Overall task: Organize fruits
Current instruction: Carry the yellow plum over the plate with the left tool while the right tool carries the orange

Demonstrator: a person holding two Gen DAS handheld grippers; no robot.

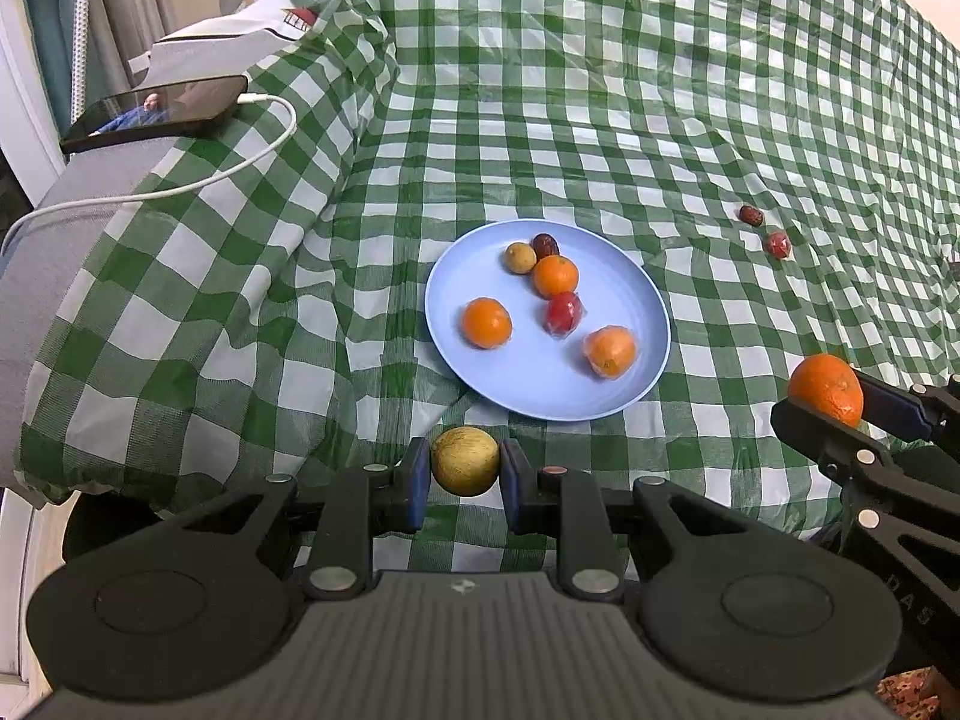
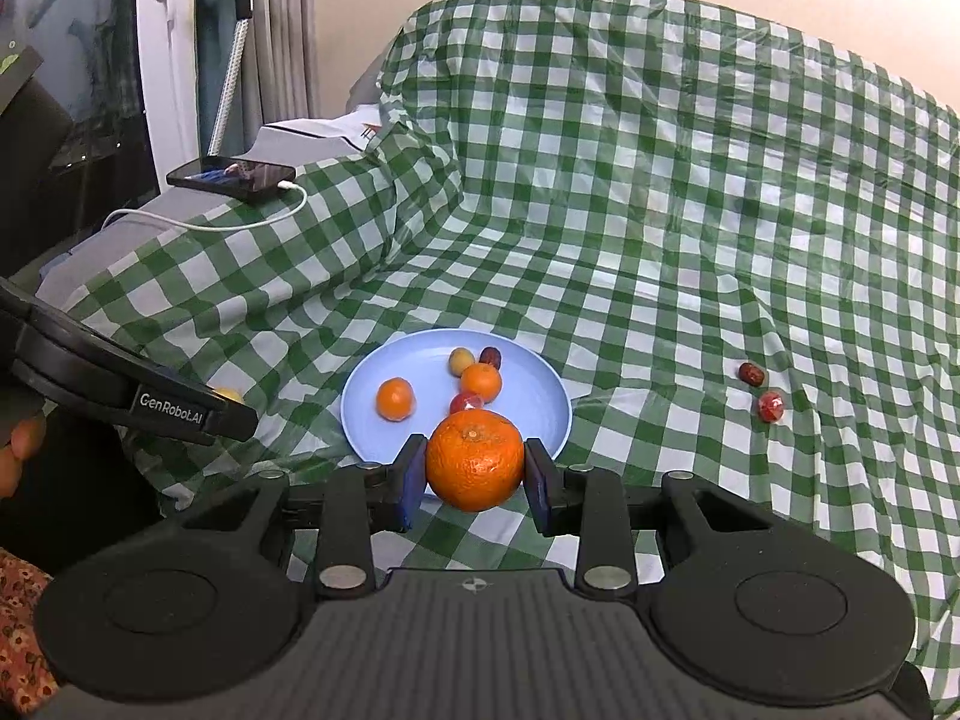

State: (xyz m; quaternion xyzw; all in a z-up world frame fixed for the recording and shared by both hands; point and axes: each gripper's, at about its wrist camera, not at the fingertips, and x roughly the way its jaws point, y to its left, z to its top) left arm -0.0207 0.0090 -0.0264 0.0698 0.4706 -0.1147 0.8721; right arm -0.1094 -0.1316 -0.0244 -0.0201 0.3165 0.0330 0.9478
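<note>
My left gripper point(image 1: 465, 471) is shut on a small yellow-tan round fruit point(image 1: 465, 461), held just short of the near rim of a light blue plate point(image 1: 600, 384). On that plate point(image 2: 540, 414) lie several fruits: oranges point(image 1: 486, 322), a wrapped red fruit point(image 1: 564, 312), a tan fruit point(image 1: 520, 257) and a dark date point(image 1: 546, 245). My right gripper point(image 2: 475, 474) is shut on a large orange point(image 2: 475, 459), in front of the plate; the left wrist view shows it at the right point(image 1: 827, 389). A dark date point(image 2: 750, 373) and a wrapped red fruit point(image 2: 770, 406) lie on the cloth to the right.
A green-and-white checked cloth point(image 2: 660, 210) covers the seat and backrest. A phone point(image 1: 157, 111) with a white charging cable point(image 1: 198, 183) rests on the grey armrest at the left. A hand point(image 2: 21, 450) holds the left gripper's body at the left edge.
</note>
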